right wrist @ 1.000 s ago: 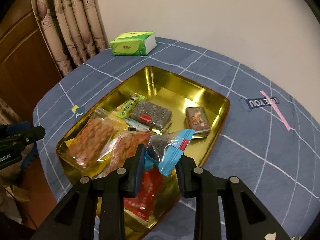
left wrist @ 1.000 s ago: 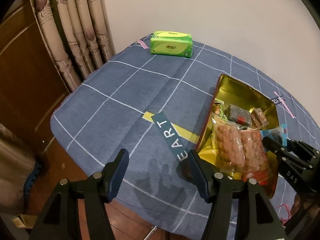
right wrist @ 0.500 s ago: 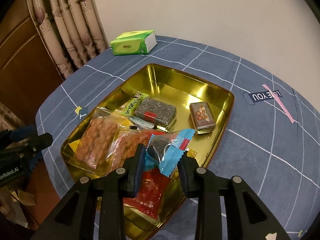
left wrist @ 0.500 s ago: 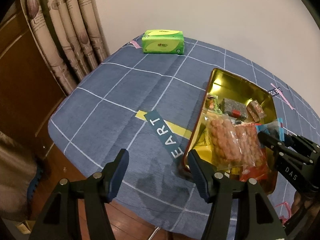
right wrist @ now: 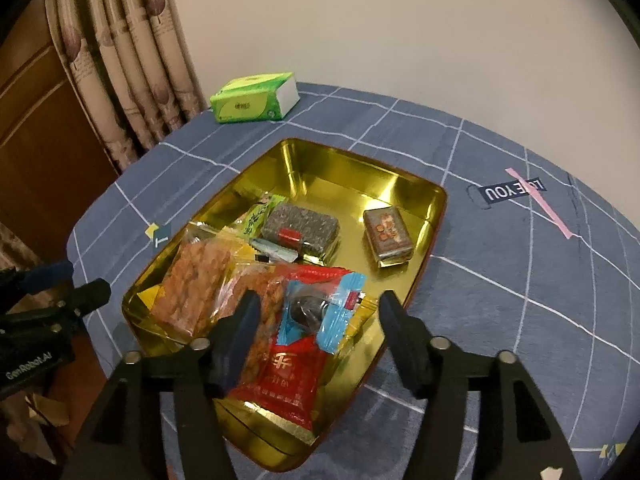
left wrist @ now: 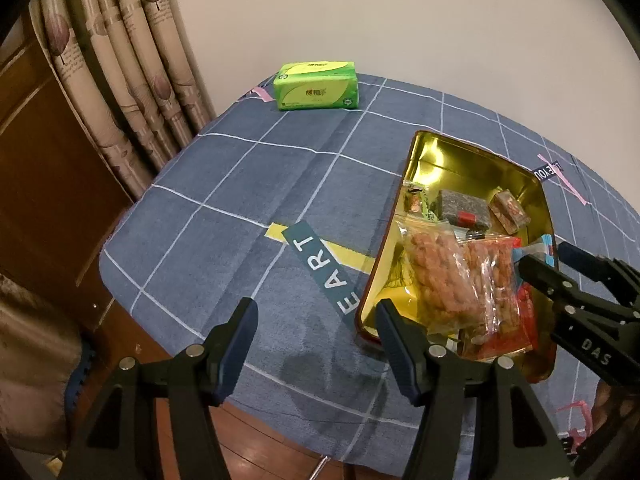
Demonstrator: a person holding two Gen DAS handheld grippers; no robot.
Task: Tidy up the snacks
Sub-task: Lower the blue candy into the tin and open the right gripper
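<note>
Right hand-held gripper jaws just sprung apart, blue-wrapped candy lying loose between them atop the pile at the gold tin's near end — left hand-held gripper apart, empty, beside tin — candy could slide off slick wrappers.

Pretty dim, warm indoor light here; my gold tin throws glare, fisheye bends the edges, corners go black, everything's a bit soft.
</note>
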